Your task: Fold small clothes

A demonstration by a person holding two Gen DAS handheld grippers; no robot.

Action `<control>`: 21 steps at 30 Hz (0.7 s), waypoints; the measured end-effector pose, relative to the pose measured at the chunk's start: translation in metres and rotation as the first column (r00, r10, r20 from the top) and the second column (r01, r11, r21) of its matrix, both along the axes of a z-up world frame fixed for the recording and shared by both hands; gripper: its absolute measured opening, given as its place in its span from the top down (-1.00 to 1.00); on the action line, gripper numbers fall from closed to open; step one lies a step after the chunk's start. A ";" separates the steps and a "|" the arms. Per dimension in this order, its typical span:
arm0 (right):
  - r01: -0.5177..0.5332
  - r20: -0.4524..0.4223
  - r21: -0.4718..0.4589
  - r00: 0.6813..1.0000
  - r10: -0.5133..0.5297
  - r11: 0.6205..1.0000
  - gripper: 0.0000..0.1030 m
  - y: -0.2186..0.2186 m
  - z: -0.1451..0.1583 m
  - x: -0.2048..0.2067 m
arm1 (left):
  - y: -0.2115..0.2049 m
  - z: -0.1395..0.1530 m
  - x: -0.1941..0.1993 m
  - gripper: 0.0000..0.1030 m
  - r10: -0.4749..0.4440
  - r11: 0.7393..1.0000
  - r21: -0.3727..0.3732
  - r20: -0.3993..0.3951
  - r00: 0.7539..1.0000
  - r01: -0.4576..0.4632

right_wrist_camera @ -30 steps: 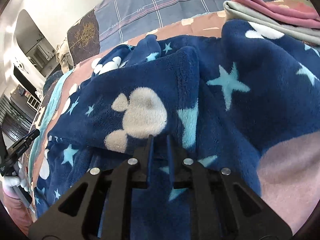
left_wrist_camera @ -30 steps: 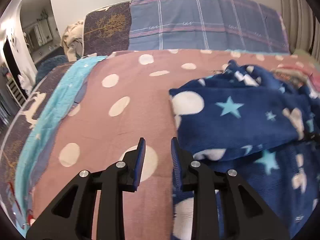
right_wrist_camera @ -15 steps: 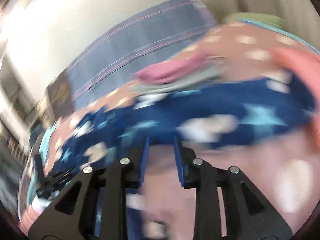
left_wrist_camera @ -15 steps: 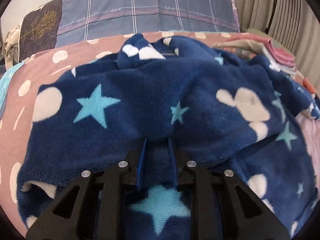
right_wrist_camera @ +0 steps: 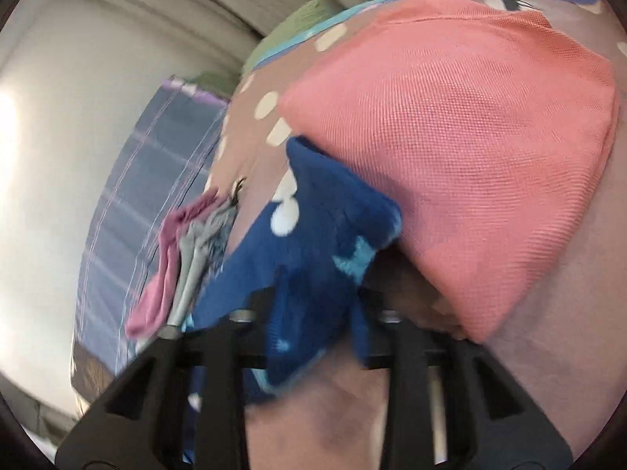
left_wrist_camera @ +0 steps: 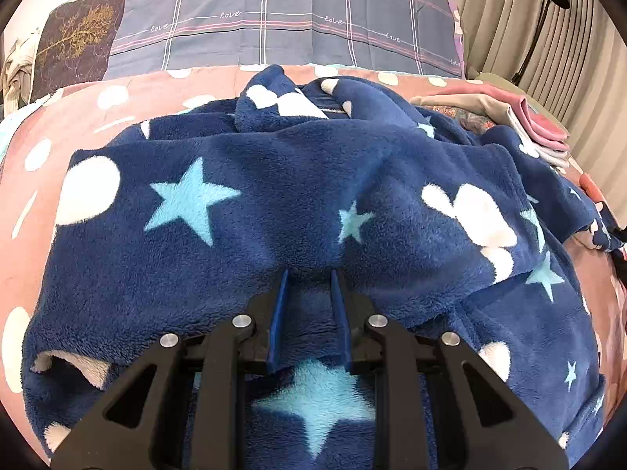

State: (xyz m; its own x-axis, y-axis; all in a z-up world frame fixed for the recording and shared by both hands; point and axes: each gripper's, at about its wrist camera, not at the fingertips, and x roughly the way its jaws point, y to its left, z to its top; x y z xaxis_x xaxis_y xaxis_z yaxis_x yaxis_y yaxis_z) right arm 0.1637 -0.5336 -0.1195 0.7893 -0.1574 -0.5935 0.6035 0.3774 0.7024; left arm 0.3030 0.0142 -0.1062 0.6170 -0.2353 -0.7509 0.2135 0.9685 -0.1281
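fluffy fleece garment (left_wrist_camera: pixel 274 211); coarse mesh-knit coral cloth (right_wrist_camera: pixel 470 149); matt plastic gripper w/ metal screws.

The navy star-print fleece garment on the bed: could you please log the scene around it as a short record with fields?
garment: navy fleece garment with light-blue stars and white shapes, spread rumpled across the bed
surface: pink polka-dot bedspread
left gripper: a fold of the fleece sits between its blue pads
right gripper: closing, a corner of the same fleece between its pads; picture blurred
beside that corner: coral mesh cloth
already folded: pink and grey stack at the far right
backdrop: plaid headboard cover, curtain
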 end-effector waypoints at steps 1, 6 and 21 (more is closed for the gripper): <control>0.001 0.010 0.024 1.000 -0.001 1.000 0.81 0.004 0.001 0.006 | 0.001 0.000 0.000 0.54 0.000 1.000 -0.002 0.000 1.000 0.000; -0.276 0.176 -0.143 0.938 0.299 0.950 0.82 0.083 0.062 0.040 | 0.002 0.000 0.000 0.53 0.000 1.000 -0.009 0.001 1.000 0.000; -0.892 -0.133 -0.350 0.349 0.927 0.286 0.75 0.386 0.029 0.126 | 0.028 -0.001 0.002 0.52 0.001 0.974 -0.226 -0.020 1.000 -0.005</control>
